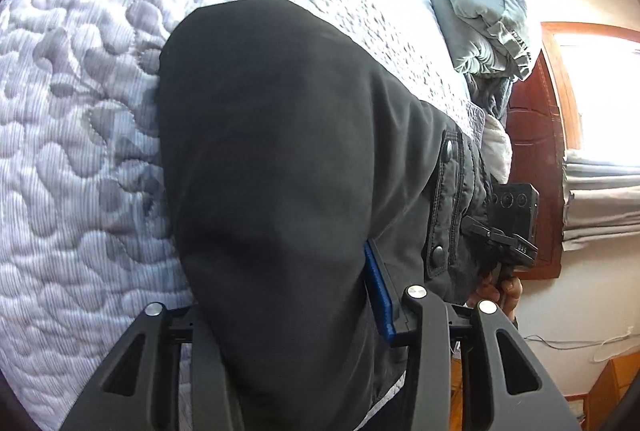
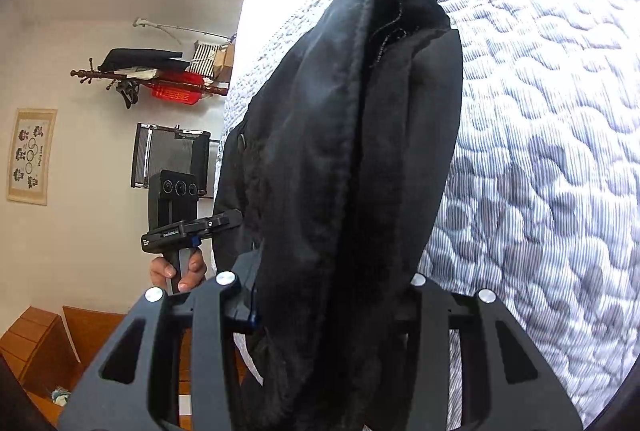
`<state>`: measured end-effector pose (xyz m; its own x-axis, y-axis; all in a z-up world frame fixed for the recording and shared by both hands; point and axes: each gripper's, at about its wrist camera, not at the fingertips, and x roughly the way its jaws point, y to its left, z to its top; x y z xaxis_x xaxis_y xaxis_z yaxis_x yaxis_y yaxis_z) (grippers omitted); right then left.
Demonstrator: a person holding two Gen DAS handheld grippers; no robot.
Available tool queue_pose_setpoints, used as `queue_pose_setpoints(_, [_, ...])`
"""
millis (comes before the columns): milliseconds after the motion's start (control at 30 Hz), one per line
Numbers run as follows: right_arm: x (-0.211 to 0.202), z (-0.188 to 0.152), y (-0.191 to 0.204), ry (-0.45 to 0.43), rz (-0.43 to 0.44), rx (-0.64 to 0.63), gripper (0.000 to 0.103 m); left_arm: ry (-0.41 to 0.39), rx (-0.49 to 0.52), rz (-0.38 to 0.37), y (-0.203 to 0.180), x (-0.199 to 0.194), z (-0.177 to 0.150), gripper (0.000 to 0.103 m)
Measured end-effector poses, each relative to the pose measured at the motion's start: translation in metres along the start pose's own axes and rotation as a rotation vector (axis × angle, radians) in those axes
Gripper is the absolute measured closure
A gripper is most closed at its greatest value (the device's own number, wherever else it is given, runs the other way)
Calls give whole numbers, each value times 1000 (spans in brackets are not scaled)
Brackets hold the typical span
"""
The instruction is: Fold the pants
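Over a bed spread with a pale quilted coverlet (image 1: 72,135): one pair of black pants (image 1: 280,159), lifted clear of the quilt and hanging between two hand-held grippers.

Left gripper (image 1: 296,315): jaws drawn in on a thick fold of the pants; the blue pad of one finger (image 1: 378,295) lies against the cloth, the other finger hidden behind it. Cloth drapes forward over the jaws and fills most of that camera's view.

Right gripper (image 2: 336,295): jaws likewise closed on a bunched edge of the pants, seam and raw inner edge rising away from the fingers; both fingertips buried in the fabric.

Waistband with two dark snap buttons (image 1: 438,255), toward the right gripper's side.

Each gripper is seen from the other's camera, held by a bare hand (image 2: 178,273) on its grip.

Grey-green pillow (image 1: 476,3) at the far end of the bed. Reddish wooden door (image 1: 532,135) and a bright window beyond. On the opposite wall, a wooden coat rack (image 2: 148,77) loaded with dark and red items, and a framed picture (image 2: 31,155)
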<state>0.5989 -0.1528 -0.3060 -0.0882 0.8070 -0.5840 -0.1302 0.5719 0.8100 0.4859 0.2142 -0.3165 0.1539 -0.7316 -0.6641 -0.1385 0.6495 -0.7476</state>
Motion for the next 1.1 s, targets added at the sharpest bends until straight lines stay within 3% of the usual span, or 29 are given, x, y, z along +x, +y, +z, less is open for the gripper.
queue_pose_setpoints(300, [12, 8, -36, 37, -6, 27, 52, -5, -18, -88, 28, 11, 2, 57])
queue_pose_setpoints(333, [18, 11, -31, 34, -8, 38, 42, -15, -23, -91, 29, 11, 1, 53])
queue_pose_setpoints(433, [7, 5, -36, 0, -28, 45, 36, -59, -29, -45, 27, 4, -6, 37])
queue_pose_setpoints(500, [-20, -4, -32, -84, -63, 28, 36, -115, -11, 22, 18, -11, -11, 28])
queue_pose_setpoints(567, [-51, -12, -28, -178, -77, 16, 50, -229, -12, 77, 12, -33, -22, 15])
queue_pose_setpoints(700, [-88, -36, 4, -284, -34, -82, 56, -376, -39, 116, 13, -64, -48, 13])
queue_pose_setpoints(833, [-68, -52, 34, -245, 24, -151, 56, -352, -25, 180, 10, -49, -61, 13])
queue_pose_setpoints(900, [-45, -52, 21, -206, -35, -109, 59, -324, -29, 213, 13, -34, -61, 13])
queue_pose_setpoints(967, [-37, -51, -6, -192, -80, -57, 87, -323, -48, 211, 15, -24, -60, 12])
queue_pose_setpoints(1033, [-38, -54, -34, -196, -41, 29, 98, -336, -48, 217, 13, -21, -61, 11])
queue_pose_setpoints(1100, [-45, -57, -36, -207, 8, 45, 88, -347, -57, 198, 8, -24, -62, 13])
